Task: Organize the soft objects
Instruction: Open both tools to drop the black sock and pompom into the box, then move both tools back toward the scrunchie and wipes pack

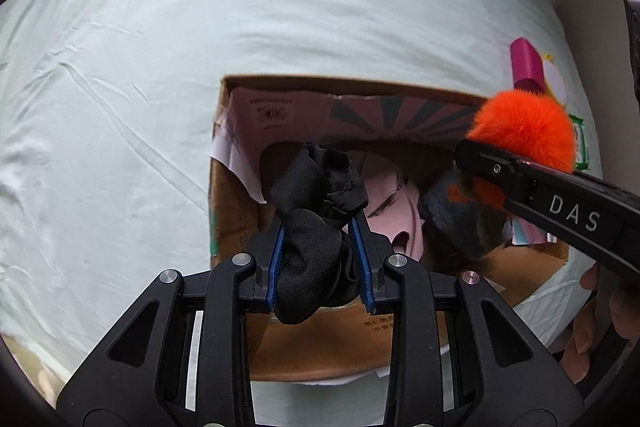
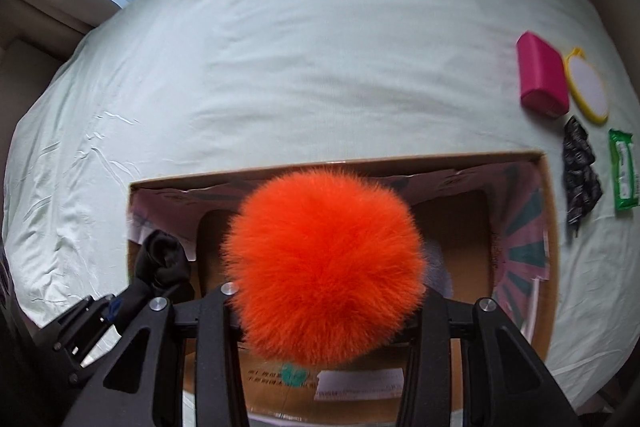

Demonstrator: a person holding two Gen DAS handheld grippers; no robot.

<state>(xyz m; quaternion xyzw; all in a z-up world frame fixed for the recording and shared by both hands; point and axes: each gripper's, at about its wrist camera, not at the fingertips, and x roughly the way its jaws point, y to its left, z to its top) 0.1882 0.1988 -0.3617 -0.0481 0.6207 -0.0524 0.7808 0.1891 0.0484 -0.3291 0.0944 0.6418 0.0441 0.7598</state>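
Black satin cloth bundle (image 1: 316, 227) pinched in the left gripper (image 1: 320, 259) and fluffy orange pompom (image 2: 326, 265) clamped in the right gripper (image 2: 328, 311) both hang above the open cardboard box (image 2: 550, 227) just ahead; lower each inside before releasing.

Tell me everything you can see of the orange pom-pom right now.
The orange pom-pom is a round ball of long, bright orange fluffy fur, with no other parts showing. It is clamped in the right tongs, whose fingers are mostly buried in the fur. It hangs over the open cardboard box that sits on the pale sheet, touching nothing but the tongs as far as I can tell. The left tongs, beside it, hold a black cloth bundle.
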